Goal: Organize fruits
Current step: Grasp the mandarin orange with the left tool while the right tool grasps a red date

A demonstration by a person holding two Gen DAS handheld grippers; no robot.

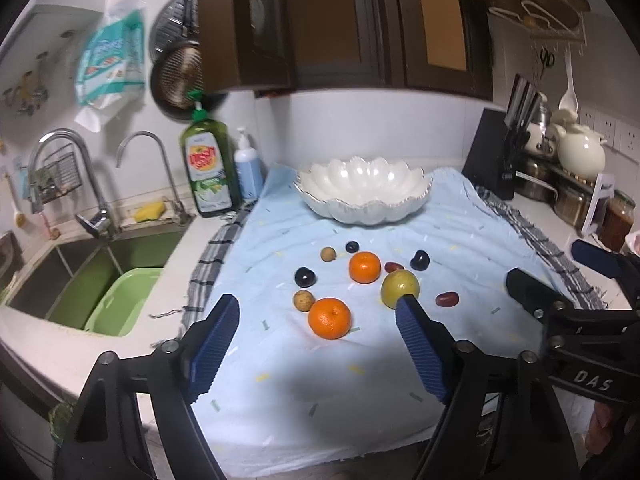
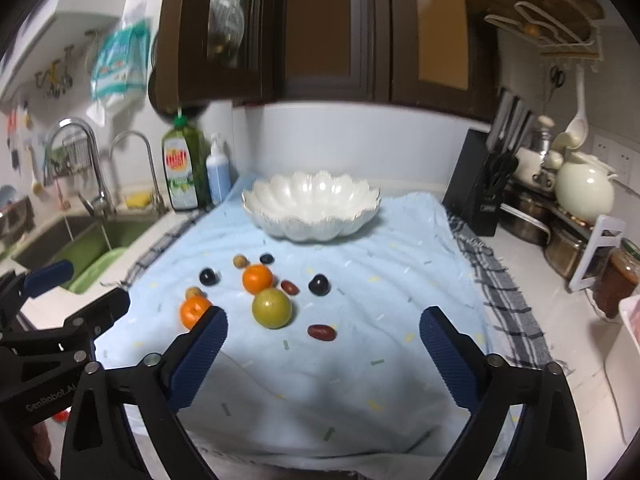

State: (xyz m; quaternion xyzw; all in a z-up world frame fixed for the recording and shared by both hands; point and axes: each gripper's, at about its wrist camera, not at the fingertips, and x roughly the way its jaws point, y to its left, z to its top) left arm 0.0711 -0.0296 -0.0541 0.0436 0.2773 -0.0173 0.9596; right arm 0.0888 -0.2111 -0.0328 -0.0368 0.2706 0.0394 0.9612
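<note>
Left gripper: jaws spread wide, nothing between the ribbed blue pads, hanging above the cloth. Right gripper: same, jaws apart and empty, black plastic frame, blue ridged pads.

Under both: pale blue cloth, soft, wrinkled, with small fleck marks, laid over a checked grey towel with a frayed edge.

Fruit loose on the cloth, mid-distance, none in the bowl. Nearest: orange, round, dimpled skin, with a small tan round fruit just beside it. A smooth yellow-green round fruit and an oblong dark-red grape sit to its right. Behind those: second orange, three glossy dark round fruits, another tan one, another red grape.

Farther back: white scalloped bowl, glossy, petal-shaped rim, empty.

Beyond it: green dish soap bottle at left by the steel sink, black knife block at right.
</note>
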